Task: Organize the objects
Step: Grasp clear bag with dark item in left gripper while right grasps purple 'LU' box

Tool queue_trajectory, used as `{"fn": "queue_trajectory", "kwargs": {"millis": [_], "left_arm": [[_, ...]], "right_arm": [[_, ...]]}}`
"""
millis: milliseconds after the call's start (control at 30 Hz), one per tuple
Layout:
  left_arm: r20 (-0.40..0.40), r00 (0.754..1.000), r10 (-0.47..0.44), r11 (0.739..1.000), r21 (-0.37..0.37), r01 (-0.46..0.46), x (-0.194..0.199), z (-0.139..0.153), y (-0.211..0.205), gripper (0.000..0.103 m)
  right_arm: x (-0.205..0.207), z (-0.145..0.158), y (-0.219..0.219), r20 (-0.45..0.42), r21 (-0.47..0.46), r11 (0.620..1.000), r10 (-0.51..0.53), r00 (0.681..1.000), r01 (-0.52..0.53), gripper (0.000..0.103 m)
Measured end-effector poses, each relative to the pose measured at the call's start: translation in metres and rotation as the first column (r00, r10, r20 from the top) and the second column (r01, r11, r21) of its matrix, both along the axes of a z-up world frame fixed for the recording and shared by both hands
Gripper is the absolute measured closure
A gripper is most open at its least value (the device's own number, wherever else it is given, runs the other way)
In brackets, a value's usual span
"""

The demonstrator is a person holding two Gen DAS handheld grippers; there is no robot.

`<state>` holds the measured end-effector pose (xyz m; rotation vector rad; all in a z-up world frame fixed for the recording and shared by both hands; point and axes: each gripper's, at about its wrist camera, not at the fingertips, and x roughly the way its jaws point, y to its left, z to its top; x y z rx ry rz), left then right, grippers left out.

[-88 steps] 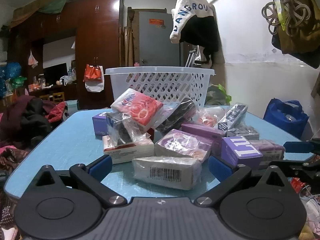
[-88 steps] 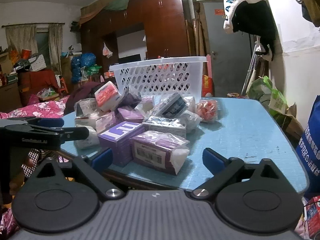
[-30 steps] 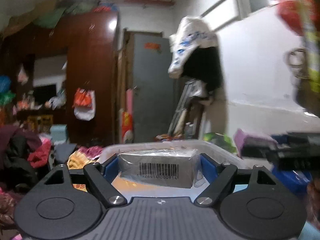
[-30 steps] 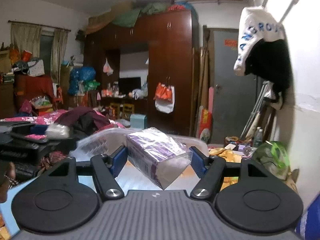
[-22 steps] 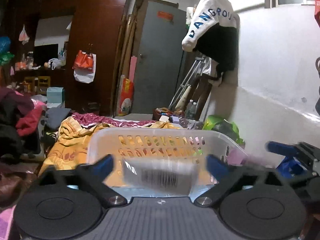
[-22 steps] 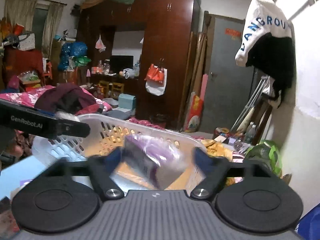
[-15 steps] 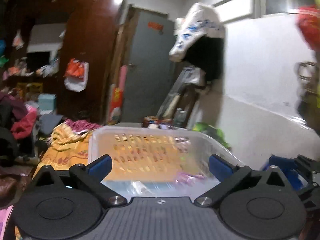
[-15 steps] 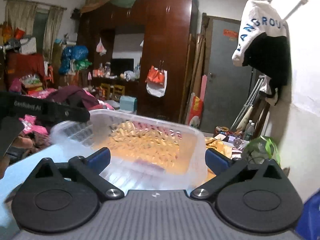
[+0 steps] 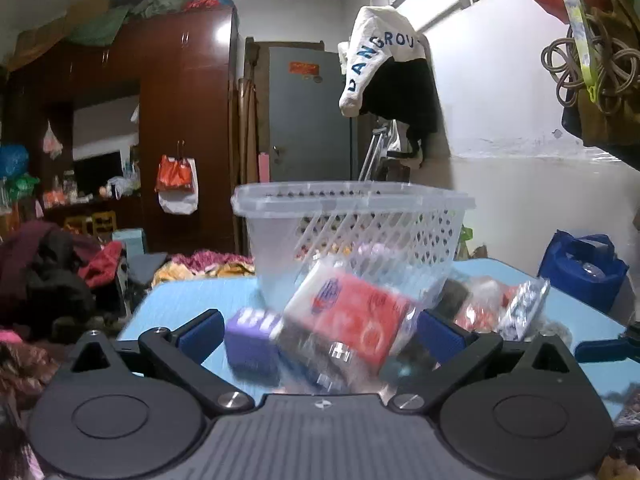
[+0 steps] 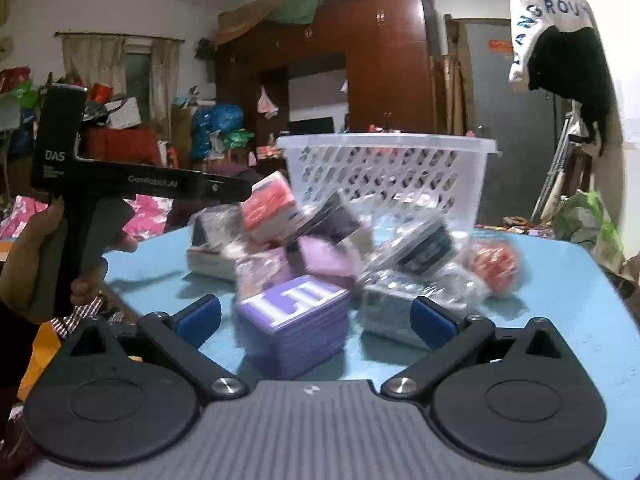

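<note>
A white perforated basket (image 9: 352, 232) (image 10: 384, 176) stands at the back of the blue table (image 10: 560, 292). A pile of wrapped packets lies in front of it. My left gripper (image 9: 320, 332) is open, with a red and white packet (image 9: 352, 312) and a purple box (image 9: 252, 336) blurred between its fingers, not clamped. My right gripper (image 10: 316, 316) is open, and a purple box with white letters (image 10: 296, 316) lies between its fingers. A red mesh bundle (image 10: 492, 260) lies at the right of the pile. The left gripper's body (image 10: 120, 184) shows at the left of the right wrist view.
The table's left edge (image 9: 136, 320) drops to heaps of clothes (image 9: 52, 272). A blue bag (image 9: 580, 268) stands on the floor at the right. A white wall with hanging bags (image 9: 592, 60) runs along the right. A dark wardrobe (image 10: 380, 64) and a grey door (image 9: 308, 116) stand behind.
Both grippers let their packets drop into the basket, opened, and have come back down from above the basket to the pile on the table.
</note>
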<state>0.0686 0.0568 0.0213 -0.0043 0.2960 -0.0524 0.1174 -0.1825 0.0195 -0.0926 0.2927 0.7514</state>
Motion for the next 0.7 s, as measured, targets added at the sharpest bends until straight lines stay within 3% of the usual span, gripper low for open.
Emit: {"fn": "queue_trajectory", "kwargs": {"millis": [167,233,300,333,367,400,433,467,700], "left_arm": [[-0.034,0.999,-0.02,0.997,-0.071,0.017,-0.005,-0.014,0.011,0.001],[-0.044,0.999,-0.02,0.998,-0.058,0.017,-0.001,-0.018,0.006,0.003],[-0.05,0.999,-0.011,0.999,-0.033,0.01,0.001,-0.023,0.0,0.005],[-0.054,0.999,-0.009,0.999,-0.033,0.007,0.002,-0.025,-0.001,0.01],[-0.059,0.998,-0.011,0.999,-0.039,0.009,0.003,-0.027,-0.001,0.029],[-0.071,0.997,-0.023,0.998,-0.051,0.02,0.003,-0.03,-0.001,0.036],[-0.068,0.997,-0.021,0.998,-0.057,0.018,0.003,-0.033,0.001,0.037],[-0.057,0.998,-0.022,0.998,-0.064,0.018,0.001,-0.034,0.002,0.04],[0.012,1.0,0.004,0.998,-0.065,-0.003,-0.02,-0.034,0.003,0.059]], "right_arm": [[0.008,-0.001,0.009,-0.021,0.007,1.0,0.026,0.999,-0.026,0.0],[0.011,-0.003,0.013,-0.018,0.004,1.0,0.022,1.0,-0.022,0.0],[0.015,-0.003,0.017,-0.023,-0.008,1.0,0.02,1.0,-0.02,0.009],[0.009,-0.005,0.018,-0.019,-0.006,1.0,0.019,1.0,-0.019,0.011],[0.009,-0.006,0.019,-0.019,-0.007,1.0,0.019,1.0,-0.019,0.015],[0.006,-0.008,0.019,-0.02,-0.01,1.0,0.021,1.0,-0.021,0.024],[0.006,-0.009,0.02,-0.021,-0.015,1.0,0.025,0.999,-0.025,0.027],[0.004,-0.011,0.02,-0.021,-0.018,1.0,0.023,1.0,-0.023,0.037],[-0.014,-0.017,0.014,0.046,-0.015,1.0,-0.005,0.999,0.006,0.038]]}}
